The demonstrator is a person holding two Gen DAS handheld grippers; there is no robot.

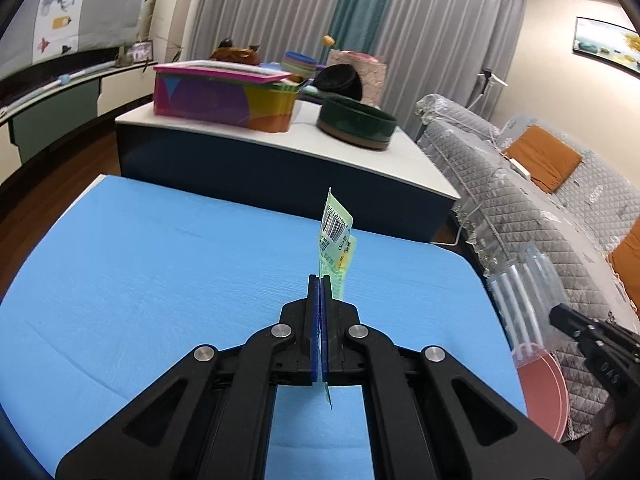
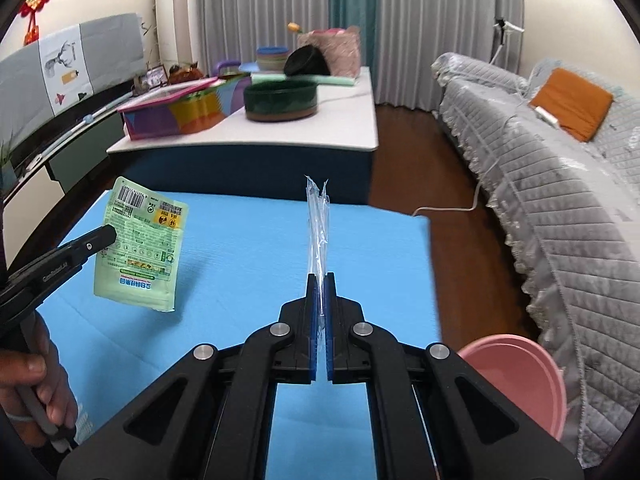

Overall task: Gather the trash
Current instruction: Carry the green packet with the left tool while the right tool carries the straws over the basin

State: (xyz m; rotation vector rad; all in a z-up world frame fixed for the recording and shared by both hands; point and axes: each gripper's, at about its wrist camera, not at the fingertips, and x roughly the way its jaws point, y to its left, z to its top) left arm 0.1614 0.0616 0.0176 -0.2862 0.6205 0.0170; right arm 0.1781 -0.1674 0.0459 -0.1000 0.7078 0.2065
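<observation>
One grey quilted sofa (image 2: pixel 560 184), to the right of the blue mat, carrying two orange cushions (image 1: pixel 544 158) as seen from the left wrist view. One white-topped low table (image 2: pixel 280 136), beyond the far edge of the blue mat, bearing one multicoloured box (image 2: pixel 176 116) with a pink lid, one dark green round bowl (image 2: pixel 280 100), one black round dish leaning upright, one stack of coloured plates and one pinkish bag. One blue mat (image 1: pixel 160 280), flat and bare on top, taken here as the landmark. One pink basin (image 2: pixel 520 376), off the mat's near right corner, beside the sofa's skirt. Two hand-held grippers, both clamped on trash above the mat. Left gripper (image 1: pixel 320 284): jaws pressed together on one green printed wrapper (image 2: pixel 140 248), which hangs clear of the mat over its left part, barcode uppermost; seen edge-on from its own camera. Right gripper (image 2: pixel 320 282): jaws closed on one clear plastic wrapper (image 2: pixel 318 232), which stands up edge-on from the blue pads above the mat's right part; from the left wrist view it shows as a ribbed transparent sheet at the mat's right edge, above the basin. One hand (image 2: pixel 36 384), at the near left corner of the mat, gripping the left gripper's handle. Two trash items counted, both lifted off the mat, none lying on it.
</observation>
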